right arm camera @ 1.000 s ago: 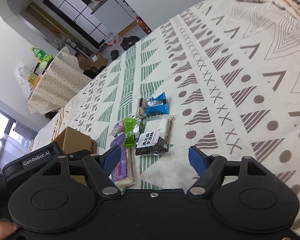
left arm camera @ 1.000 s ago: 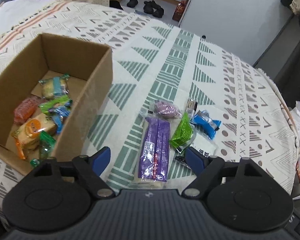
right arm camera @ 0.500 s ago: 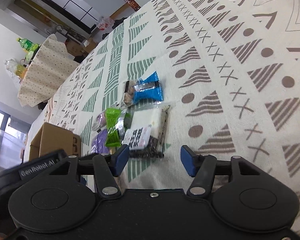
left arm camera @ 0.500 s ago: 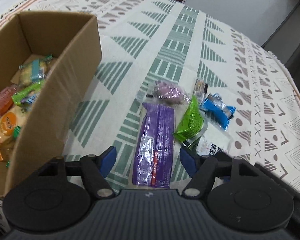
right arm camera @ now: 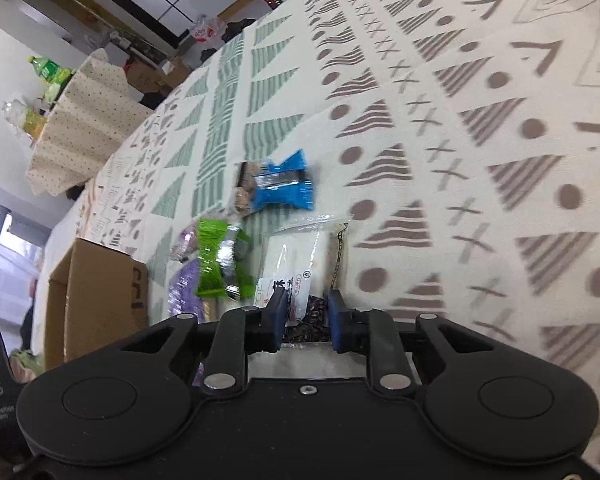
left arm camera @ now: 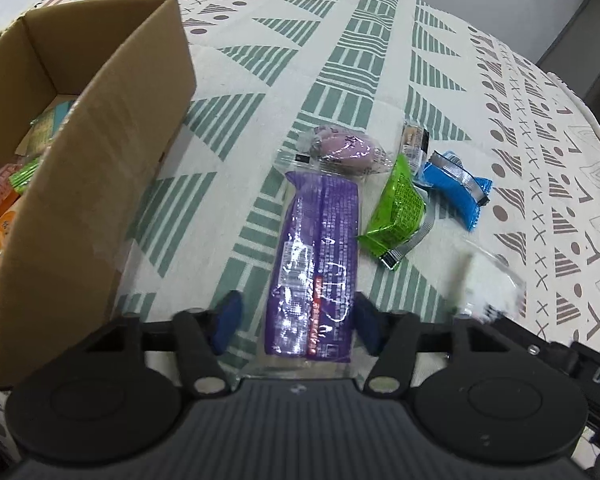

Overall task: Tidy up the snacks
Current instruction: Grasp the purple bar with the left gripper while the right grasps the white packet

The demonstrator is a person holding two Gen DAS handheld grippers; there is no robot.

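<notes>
My left gripper (left arm camera: 296, 318) is open, its fingers on either side of the near end of a long purple snack packet (left arm camera: 318, 264) lying on the patterned cloth. My right gripper (right arm camera: 307, 318) has closed in on the near end of a clear packet with white and dark contents (right arm camera: 296, 268); that packet shows blurred in the left wrist view (left arm camera: 486, 284). A green packet (left arm camera: 398, 214), a blue packet (left arm camera: 454, 190) and a pink-purple snack (left arm camera: 344, 150) lie close by. The cardboard box (left arm camera: 88, 168) stands at the left with several snacks inside.
The patterned cloth (right arm camera: 460, 100) spreads wide to the right of the snacks. A small brown-contents packet (left arm camera: 414, 142) lies behind the green one. A second draped table with bottles (right arm camera: 72, 120) stands in the far room.
Both grippers have dropped lower and closer to the snacks. The left one now straddles the purple packet. The right one has narrowed from wide open onto the clear packet.
</notes>
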